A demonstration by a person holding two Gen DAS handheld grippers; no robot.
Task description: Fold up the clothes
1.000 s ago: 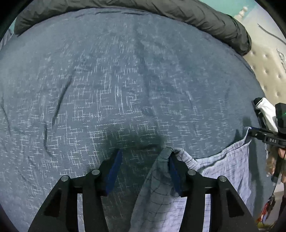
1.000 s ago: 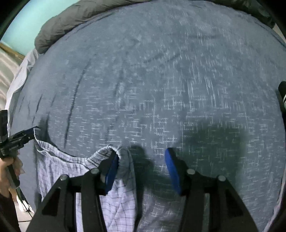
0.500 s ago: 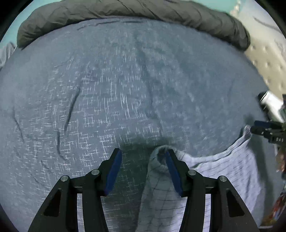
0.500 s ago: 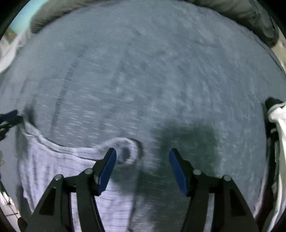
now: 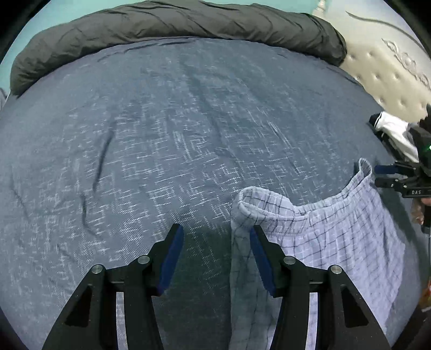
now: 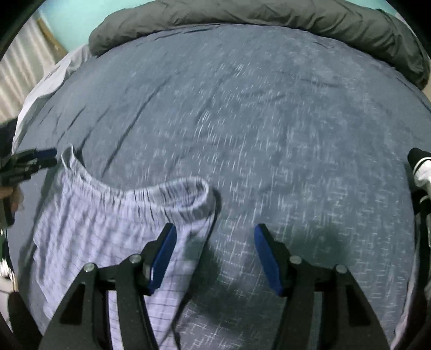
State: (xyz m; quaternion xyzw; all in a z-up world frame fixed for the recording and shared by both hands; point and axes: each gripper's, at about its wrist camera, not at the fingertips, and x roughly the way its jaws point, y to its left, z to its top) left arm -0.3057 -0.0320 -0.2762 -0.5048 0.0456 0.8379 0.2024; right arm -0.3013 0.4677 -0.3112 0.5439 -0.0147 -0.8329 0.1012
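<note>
A light blue checked garment (image 5: 336, 234) lies on the blue-grey bed sheet (image 5: 161, 121), with its gathered waistband stretched between my two grippers. My left gripper (image 5: 215, 255) is open. One waistband corner curls just ahead of its right finger, and the fabric runs down beside that finger. My right gripper (image 6: 215, 254) is open too. The other waistband corner of the garment (image 6: 107, 215) sits just beyond its left finger. Neither pair of pads pinches the fabric. Each gripper also shows at the edge of the other's view, the right gripper (image 5: 388, 175) and the left gripper (image 6: 40, 158).
A rolled dark grey duvet (image 5: 175, 24) lines the far edge of the bed. A cream tufted headboard (image 5: 390, 70) stands to the right. A white and black garment (image 5: 390, 129) lies at the right edge of the bed. Pale curtains (image 6: 18, 67) hang at the left.
The waistband corners, earlier hooked over one finger of each gripper, now lie just ahead of the fingers. Both views have rolled and shifted across the bed. The right jaws stand slightly wider.
</note>
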